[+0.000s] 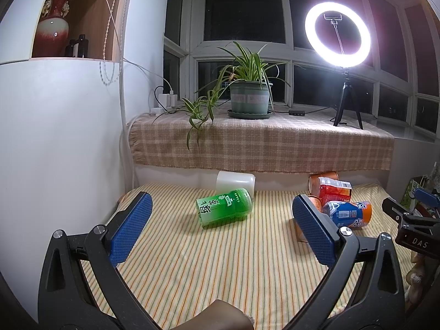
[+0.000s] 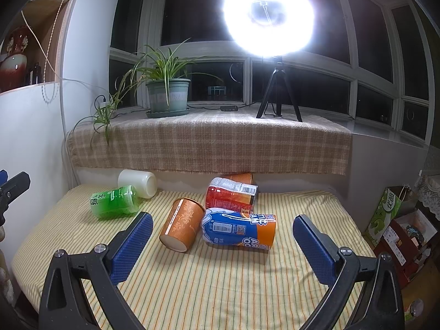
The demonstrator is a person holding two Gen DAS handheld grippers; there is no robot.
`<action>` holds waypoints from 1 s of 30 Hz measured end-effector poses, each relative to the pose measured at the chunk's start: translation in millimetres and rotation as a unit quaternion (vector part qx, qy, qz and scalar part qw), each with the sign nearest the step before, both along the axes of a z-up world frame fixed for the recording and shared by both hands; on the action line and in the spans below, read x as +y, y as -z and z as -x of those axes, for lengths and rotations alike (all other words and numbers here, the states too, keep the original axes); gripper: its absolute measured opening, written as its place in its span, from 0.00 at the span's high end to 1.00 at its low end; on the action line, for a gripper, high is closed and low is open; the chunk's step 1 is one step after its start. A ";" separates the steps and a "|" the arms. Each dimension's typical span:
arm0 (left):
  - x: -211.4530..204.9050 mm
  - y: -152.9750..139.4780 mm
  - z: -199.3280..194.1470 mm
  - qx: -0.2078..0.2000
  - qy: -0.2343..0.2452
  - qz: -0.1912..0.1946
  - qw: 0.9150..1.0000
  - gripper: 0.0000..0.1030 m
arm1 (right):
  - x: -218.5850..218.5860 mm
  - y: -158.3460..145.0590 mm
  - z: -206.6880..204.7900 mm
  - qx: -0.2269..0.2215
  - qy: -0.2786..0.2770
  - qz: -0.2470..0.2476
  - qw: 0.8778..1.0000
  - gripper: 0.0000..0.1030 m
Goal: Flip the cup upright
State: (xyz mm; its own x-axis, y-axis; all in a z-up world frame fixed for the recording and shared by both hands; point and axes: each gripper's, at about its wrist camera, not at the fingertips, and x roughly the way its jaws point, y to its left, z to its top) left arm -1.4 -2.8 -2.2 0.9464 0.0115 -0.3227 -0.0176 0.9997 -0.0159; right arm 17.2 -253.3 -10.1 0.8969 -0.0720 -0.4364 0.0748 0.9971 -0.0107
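Note:
Several cups lie on their sides on the striped cloth (image 2: pixel 220 288). A green cup (image 1: pixel 224 208) lies ahead of my open, empty left gripper (image 1: pixel 220 220); it also shows in the right wrist view (image 2: pixel 114 202). A white cup (image 1: pixel 235 183) lies behind it by the wall. An orange patterned cup (image 2: pixel 181 224), a blue and orange cup (image 2: pixel 238 229) and a red cup (image 2: pixel 231 195) lie ahead of my open, empty right gripper (image 2: pixel 222 232). The blue cup (image 1: pixel 348 214) and red cup (image 1: pixel 331 188) also show in the left wrist view.
A sill with a checked cloth (image 1: pixel 261 143) holds a potted plant (image 1: pixel 249 96) and a ring light on a tripod (image 1: pixel 338 35). A white wall (image 1: pixel 60 151) stands at the left. Bags and boxes (image 2: pixel 396 220) stand off the right edge.

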 end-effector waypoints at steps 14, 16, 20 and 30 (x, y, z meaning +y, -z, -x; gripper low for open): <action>-1.6 0.3 3.9 -0.002 0.002 -0.001 1.000 0.00 | 1.1 2.4 -0.3 -0.001 -0.001 0.002 1.000 0.00; -2.0 0.2 4.3 -0.002 0.002 -0.001 1.000 0.00 | 0.3 1.5 -0.8 0.000 -0.001 0.002 1.000 0.00; -1.7 0.5 4.0 -0.001 0.004 -0.003 1.000 0.00 | 0.3 1.6 -1.0 0.000 -0.002 0.002 1.000 0.00; -1.3 4.2 -3.7 0.011 0.007 -0.008 1.000 0.00 | -9.3 7.0 -9.0 0.014 -0.004 -0.011 1.000 0.00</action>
State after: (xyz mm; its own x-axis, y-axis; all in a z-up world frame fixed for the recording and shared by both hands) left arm 2.3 -4.2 -6.3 0.9395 0.0043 -0.3426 -0.0047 1.0000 -0.0002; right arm 26.3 -262.6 -17.2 0.8846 -0.0551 -0.4630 0.0667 0.9977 0.0087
